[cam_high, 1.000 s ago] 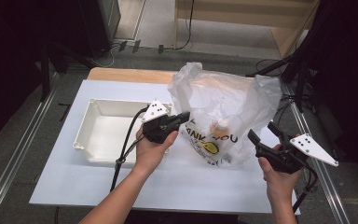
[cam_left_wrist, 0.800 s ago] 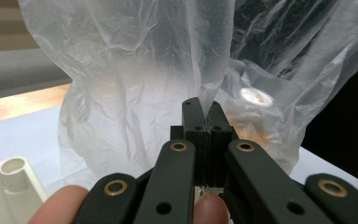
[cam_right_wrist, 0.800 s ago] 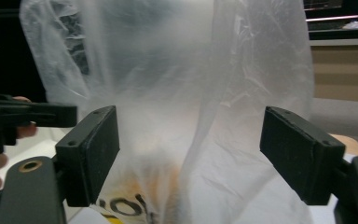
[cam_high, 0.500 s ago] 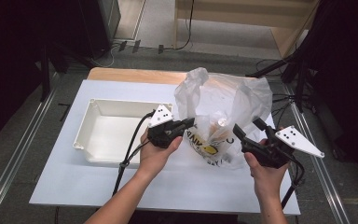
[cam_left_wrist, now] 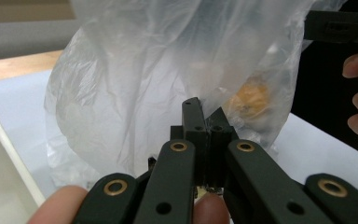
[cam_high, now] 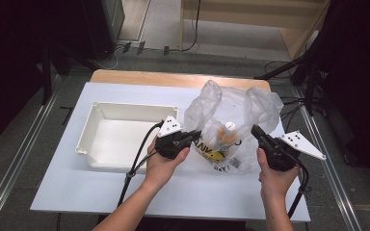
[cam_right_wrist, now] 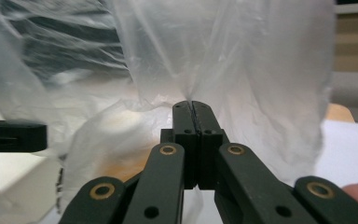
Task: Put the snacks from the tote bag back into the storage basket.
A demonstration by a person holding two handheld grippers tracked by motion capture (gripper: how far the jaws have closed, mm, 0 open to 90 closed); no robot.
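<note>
Centrally on the white table (cam_high: pixel 77 192) stands a translucent plastic bag (cam_high: pixel 231 113), just to the right of an empty white rectangular tray (cam_high: pixel 125 137), with its two handle loops rising above its mouth. Inside the bag, orange and yellow items and a small white round cap show through the film, and black lettering runs across its front. The left gripper (cam_high: pixel 194 136) meets the bag's left side, on the tray side, and the left gripper view shows its jaws pressed together with a fold of the bag's film pinched at their tips. The right gripper (cam_high: pixel 254 130) meets the bag's right side, away from the tray, and the right gripper view shows its jaws likewise clamped flat on a gathered pleat of the film (cam_right_wrist: pixel 191 100). Each gripper is held in a hand, with the forearms coming in below the bag, and a black cable (cam_high: pixel 137 159) trails from the left gripper across the tray's near rim.
</note>
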